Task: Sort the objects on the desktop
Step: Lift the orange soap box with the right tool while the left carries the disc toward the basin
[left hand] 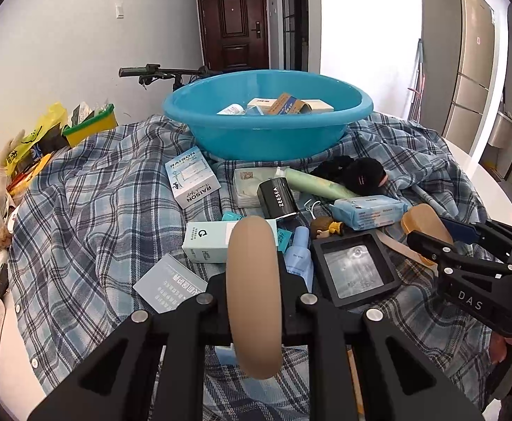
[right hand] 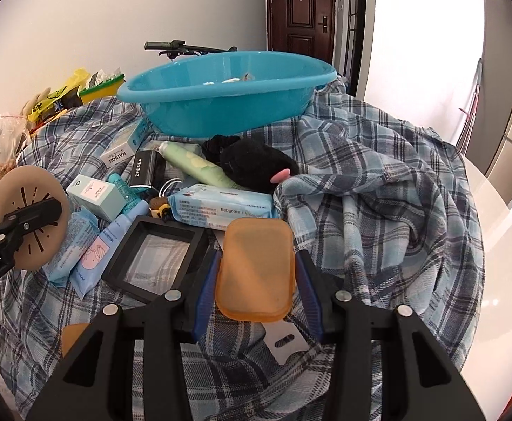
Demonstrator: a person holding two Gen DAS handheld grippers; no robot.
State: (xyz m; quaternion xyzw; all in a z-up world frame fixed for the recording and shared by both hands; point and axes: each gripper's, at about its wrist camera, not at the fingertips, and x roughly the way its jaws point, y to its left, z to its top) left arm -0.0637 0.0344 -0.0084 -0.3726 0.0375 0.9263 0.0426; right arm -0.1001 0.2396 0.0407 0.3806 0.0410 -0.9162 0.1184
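A: In the left wrist view, what sits between the fingers?

B: The left gripper (left hand: 254,294) is clamped on a tan round disc (left hand: 254,294), seen edge-on, standing upright between the two fingers and lifted above the plaid cloth (left hand: 91,210). Ahead, past the clutter of boxes, is the blue basin (left hand: 268,122); the right gripper (left hand: 431,242) shows at the right edge.

A: And the right wrist view?

B: The right gripper (right hand: 256,273) is closed on an orange soap case (right hand: 256,268), its sides pressed by both blue-padded fingers, flat face up. Just ahead lie a black square frame (right hand: 154,259) and a wipes pack (right hand: 221,207). The left gripper (right hand: 31,222) holds the disc (right hand: 28,210) at the left, face-on.
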